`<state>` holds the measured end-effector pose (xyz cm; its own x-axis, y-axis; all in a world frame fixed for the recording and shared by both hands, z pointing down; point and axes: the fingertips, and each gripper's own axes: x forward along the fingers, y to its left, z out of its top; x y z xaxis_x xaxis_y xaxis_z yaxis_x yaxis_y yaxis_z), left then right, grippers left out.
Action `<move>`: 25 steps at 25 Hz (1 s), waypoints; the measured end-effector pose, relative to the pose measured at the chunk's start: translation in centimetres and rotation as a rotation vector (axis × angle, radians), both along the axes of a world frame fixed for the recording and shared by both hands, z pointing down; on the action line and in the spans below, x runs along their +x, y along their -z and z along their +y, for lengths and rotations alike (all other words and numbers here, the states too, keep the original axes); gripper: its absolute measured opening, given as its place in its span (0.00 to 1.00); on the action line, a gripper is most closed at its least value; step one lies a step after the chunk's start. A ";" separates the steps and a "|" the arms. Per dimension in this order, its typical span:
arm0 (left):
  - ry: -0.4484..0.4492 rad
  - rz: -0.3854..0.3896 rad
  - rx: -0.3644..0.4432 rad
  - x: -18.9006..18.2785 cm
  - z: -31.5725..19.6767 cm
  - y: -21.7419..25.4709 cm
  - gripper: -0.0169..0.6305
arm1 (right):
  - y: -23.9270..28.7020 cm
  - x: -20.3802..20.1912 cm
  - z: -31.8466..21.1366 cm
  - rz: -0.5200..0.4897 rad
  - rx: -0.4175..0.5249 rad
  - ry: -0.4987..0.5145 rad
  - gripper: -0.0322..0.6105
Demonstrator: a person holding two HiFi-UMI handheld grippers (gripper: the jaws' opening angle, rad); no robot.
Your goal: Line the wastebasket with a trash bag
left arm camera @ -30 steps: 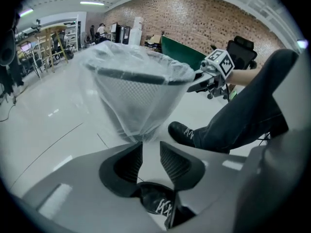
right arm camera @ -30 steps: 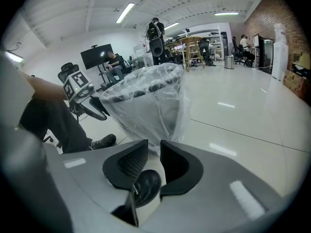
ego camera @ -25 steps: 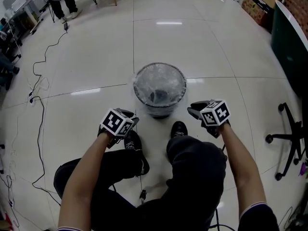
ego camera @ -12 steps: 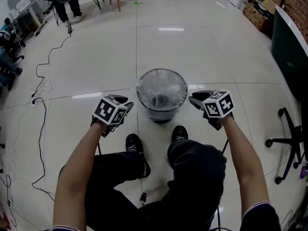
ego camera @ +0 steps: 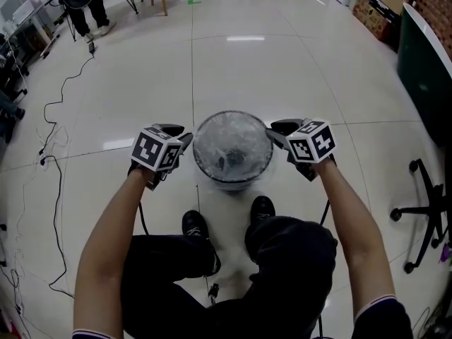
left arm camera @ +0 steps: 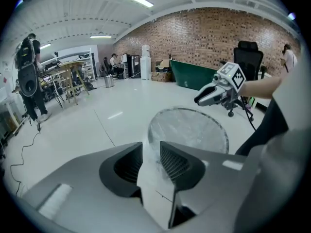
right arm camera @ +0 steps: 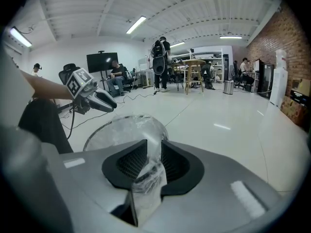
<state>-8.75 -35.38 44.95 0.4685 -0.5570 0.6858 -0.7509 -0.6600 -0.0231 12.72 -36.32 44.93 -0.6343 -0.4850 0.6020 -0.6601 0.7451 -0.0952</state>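
Bag [ego camera: 233,141] already down inside the basket [ego camera: 198,162], just ahead of the person's shoes [ego camera: 263,208], left gripper [ego camera: 181,135] and right gripper [ego camera: 275,130] each pinched shut on its edge at opposite sides of the rim; remaining, I'd judge: seat the hem over the rim, let go.

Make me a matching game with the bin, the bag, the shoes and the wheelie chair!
1 wastebasket
2 trash bag
3 shoes
4 wheeled chair

a black pair, right by the basket
b clear, pinched by left gripper and right gripper
c far right edge of head view
d round, between the two grippers

Pairs: 1-d, 2-b, 3-a, 4-c
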 end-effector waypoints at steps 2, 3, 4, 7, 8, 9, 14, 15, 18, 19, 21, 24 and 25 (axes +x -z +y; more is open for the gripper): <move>-0.006 0.017 0.006 0.8 -1.6 0.0 0.20 | -0.2 -0.2 -1.2 -0.009 0.006 -0.010 0.19; -0.012 0.022 0.006 1.2 -2.3 -0.1 0.20 | -0.4 -0.4 -1.8 -0.012 0.006 -0.013 0.19; -0.018 0.024 0.004 1.5 -3.0 -0.3 0.20 | -0.7 -0.6 -2.4 -0.014 0.005 -0.014 0.19; -0.044 0.027 -0.018 2.6 -4.6 -1.3 0.20 | -1.6 -1.3 -3.9 -0.017 -0.006 -0.003 0.19; -0.052 0.027 -0.031 3.0 -4.9 -1.7 0.20 | -1.9 -1.5 -4.1 -0.017 -0.012 0.005 0.19; -0.061 0.027 -0.046 3.3 -5.2 -2.3 0.20 | -2.4 -1.7 -4.2 -0.016 -0.021 0.014 0.19; -0.083 0.039 -0.083 4.2 -5.9 -3.9 0.18 | -3.3 -2.4 -4.3 -0.057 -0.053 0.058 0.14; -0.088 0.050 -0.081 4.4 -5.9 -3.8 0.15 | -3.1 -2.4 -4.4 -0.070 -0.052 0.060 0.13; -0.104 0.075 -0.071 4.7 -5.9 -3.5 0.10 | -2.4 -2.0 -4.8 -0.114 -0.042 0.049 0.06; -0.107 0.078 -0.070 4.7 -5.9 -3.4 0.10 | -2.3 -1.8 -5.0 -0.118 -0.038 0.042 0.05; -0.107 0.084 -0.070 4.7 -5.8 -3.4 0.10 | -2.5 -1.4 -5.2 -0.112 -0.039 0.029 0.05; -0.095 0.100 -0.054 4.7 -6.1 -3.0 0.10 | -2.7 -0.9 -5.7 -0.110 -0.039 0.004 0.05; -0.080 0.108 -0.040 4.5 -6.4 -2.8 0.10 | -2.7 -0.9 -5.9 -0.111 -0.036 -0.003 0.05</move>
<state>-4.26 -41.76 47.71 0.5826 -0.4879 0.6500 -0.6922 -0.7169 0.0823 11.86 -42.20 47.59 -0.6967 -0.4665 0.5450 -0.6464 0.7377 -0.1949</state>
